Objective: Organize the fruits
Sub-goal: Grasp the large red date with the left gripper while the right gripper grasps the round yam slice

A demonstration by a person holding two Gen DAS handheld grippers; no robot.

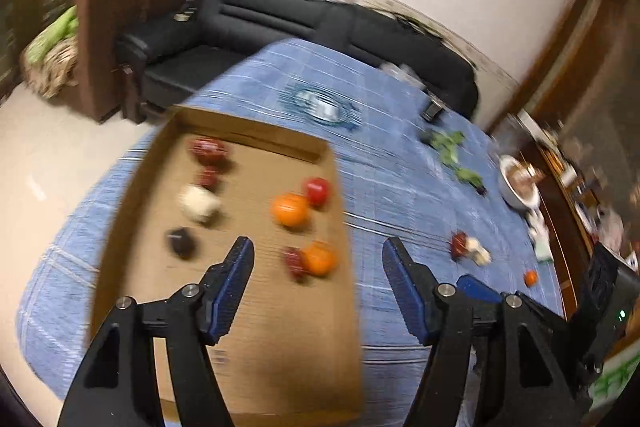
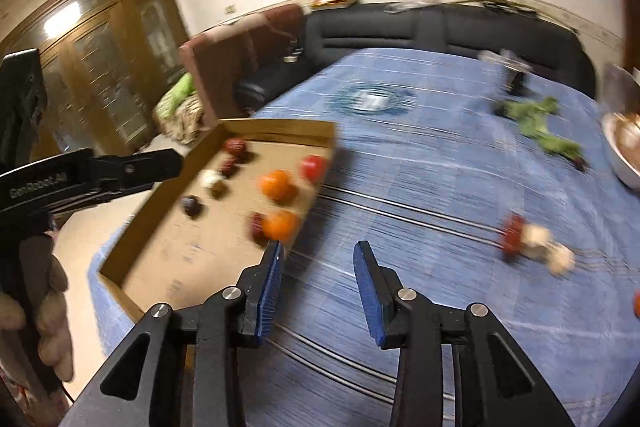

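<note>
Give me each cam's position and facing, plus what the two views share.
Left wrist: on the left gripper, looking down across the cardboard tray of fruit toward the sofa; own jaws open, empty; right gripper's tip at right.
Right wrist: on the right gripper, over the blue cloth right of the tray; own jaws open, empty; left gripper and hand at left.
Shared: tray, cloth, sofa, loose fruit.

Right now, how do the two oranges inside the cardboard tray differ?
The far orange sits beside a red apple; the near orange sits against a dark red fruit. The near orange lies closer to the tray's right edge. Both are round, orange and ungripped.
</note>
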